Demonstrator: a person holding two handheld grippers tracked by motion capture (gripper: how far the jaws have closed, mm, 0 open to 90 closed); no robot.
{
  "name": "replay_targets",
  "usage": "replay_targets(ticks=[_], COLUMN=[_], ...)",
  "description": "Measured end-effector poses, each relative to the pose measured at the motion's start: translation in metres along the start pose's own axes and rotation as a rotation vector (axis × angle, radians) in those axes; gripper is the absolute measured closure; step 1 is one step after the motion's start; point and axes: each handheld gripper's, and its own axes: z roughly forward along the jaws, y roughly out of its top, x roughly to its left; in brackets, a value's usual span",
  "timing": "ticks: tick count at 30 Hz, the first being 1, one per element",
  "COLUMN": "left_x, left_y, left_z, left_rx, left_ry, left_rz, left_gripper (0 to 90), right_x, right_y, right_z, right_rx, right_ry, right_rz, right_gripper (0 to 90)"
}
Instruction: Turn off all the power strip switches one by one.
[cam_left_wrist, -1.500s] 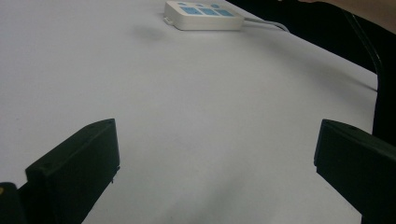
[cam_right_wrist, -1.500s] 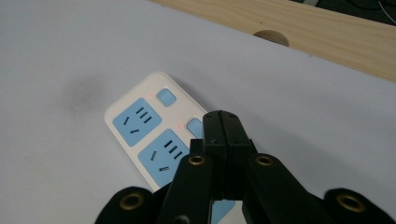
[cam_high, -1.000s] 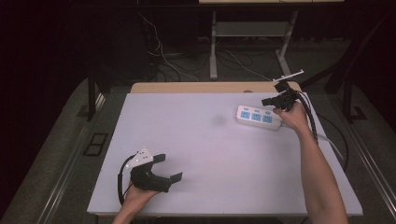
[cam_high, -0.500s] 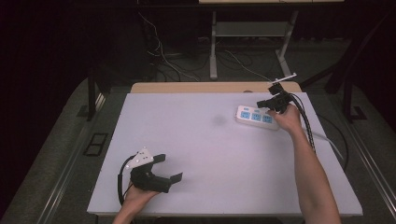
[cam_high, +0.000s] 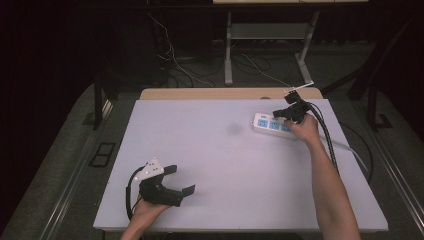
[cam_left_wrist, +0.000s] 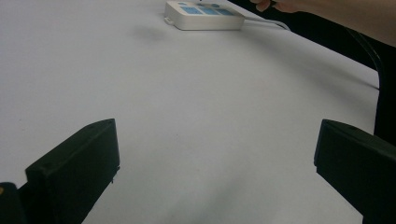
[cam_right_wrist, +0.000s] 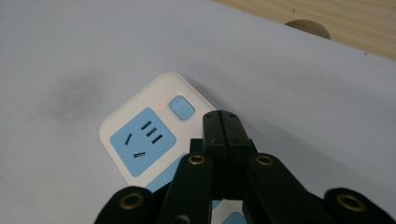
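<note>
White and pale blue, the power strip (cam_high: 272, 125) is lying flat at the far right of the bench (cam_high: 220, 150), its cord trailing off the right edge. The right hand-held gripper (cam_right_wrist: 221, 126) is hovering over it with jaws pressed together, the tip just beside the blue switch button (cam_right_wrist: 181, 107), probably so a narrow point can press it. A small red light (cam_right_wrist: 160, 104) is glowing beside that button. The left hand-held gripper (cam_high: 182, 181) is resting at the near left, jaws spread wide and gripping nothing. Bare bench surface is separating the two.
</note>
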Motion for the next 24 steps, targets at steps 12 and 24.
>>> replay_targets(ticks=[12,24], left_x=[-0.0003,-0.0005], left_y=[-0.0002,-0.0004], left_z=[0.0008,0.0004], left_rx=[0.0,0.0], left_ry=[0.0,0.0], left_rz=[-0.001,-0.004], left_gripper=[0.0,0.0], right_x=[-0.0018,0.0026], right_y=[-0.0057,-0.0074], right_z=[0.0053,0.0057], right_rx=[-0.001,-0.011], right_ry=[-0.009,-0.042], right_rz=[0.006,-0.043], right_gripper=[90.0,90.0])
